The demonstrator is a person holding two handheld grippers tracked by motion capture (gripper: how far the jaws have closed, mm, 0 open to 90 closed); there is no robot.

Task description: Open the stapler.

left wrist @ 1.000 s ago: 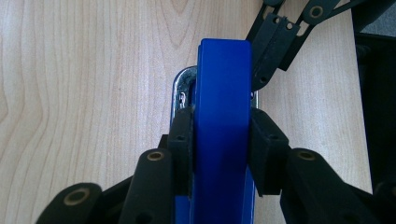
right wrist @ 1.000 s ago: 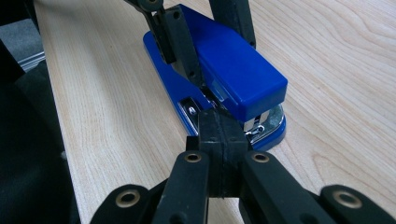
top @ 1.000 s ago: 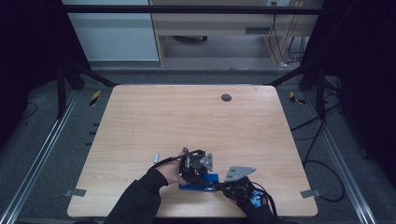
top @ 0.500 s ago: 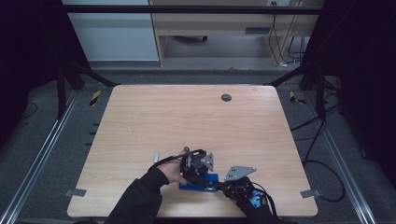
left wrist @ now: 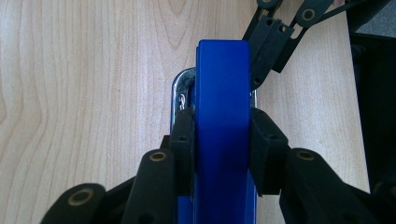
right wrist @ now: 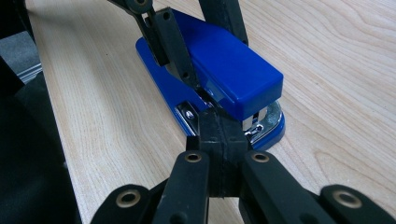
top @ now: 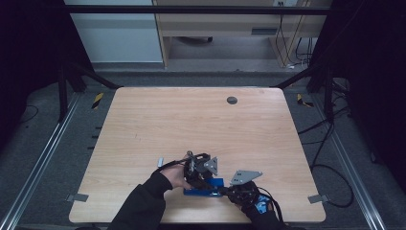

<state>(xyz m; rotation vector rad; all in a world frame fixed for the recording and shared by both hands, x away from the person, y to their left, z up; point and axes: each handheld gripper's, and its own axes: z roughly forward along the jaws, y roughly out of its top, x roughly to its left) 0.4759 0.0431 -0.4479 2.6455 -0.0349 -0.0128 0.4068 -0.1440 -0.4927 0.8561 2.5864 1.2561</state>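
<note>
You are pinning the stapler at the table's near edge with the left gripper clamped across its top, the right gripper, pressed together, probing its metal front, likely needing a careful pry.

Lab: railed test table, trailing cables

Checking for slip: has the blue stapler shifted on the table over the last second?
No. The blue stapler keeps its place against the table's near edge, with the left tongs clamped on it.
</note>
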